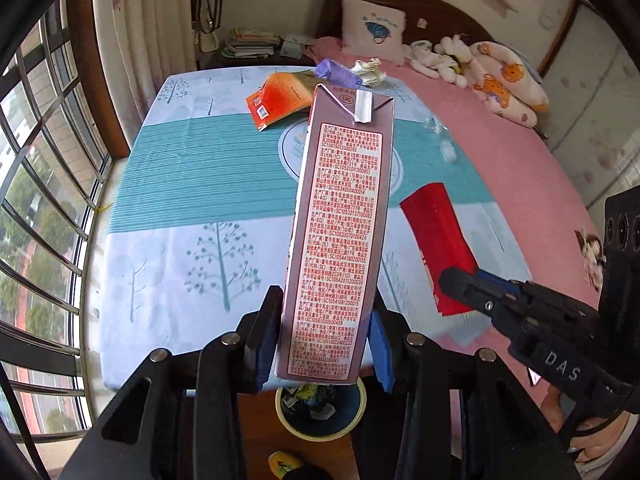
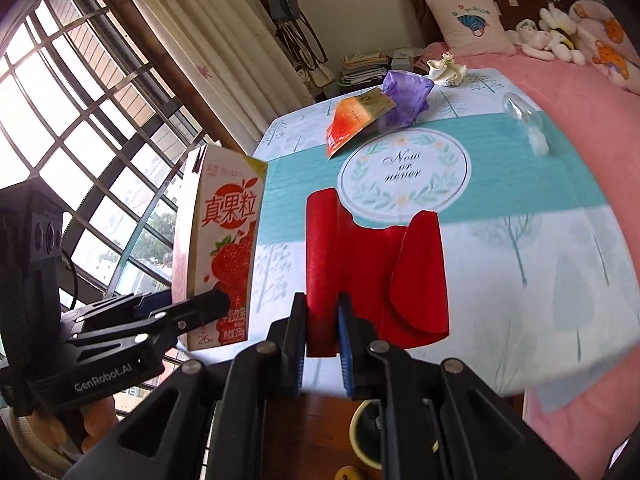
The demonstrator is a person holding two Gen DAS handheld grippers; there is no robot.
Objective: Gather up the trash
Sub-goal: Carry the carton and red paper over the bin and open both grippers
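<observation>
- A bedroom by a barred window: a bed [image 1: 540, 184] in a pink sheet, with a tree-print blanket [image 1: 168, 208] spread over its window side, carries the scattered trash.
- Nearest, below the bed's foot edge, a yellow-rimmed bin [image 1: 320, 428] on the floor already holds scraps.
- Above that edge the left gripper [image 1: 320, 344] clamps a strawberry drink carton [image 1: 340, 220] by its base, upright.
- Just beside it the right gripper [image 2: 322, 324] is pinched tight on a folded red paper [image 2: 372, 264], lifted off the blanket.
- Farther up, toward the headboard edge, an orange packet [image 2: 354, 122] touches a purple bag [image 2: 404, 100]; crumpled cream paper [image 2: 446, 69] lies behind them.
- A clear plastic bottle [image 2: 528, 124] rests where blanket meets pink sheet.
- A pillow [image 2: 468, 24] and soft toys [image 2: 552, 38] line the headboard.
</observation>
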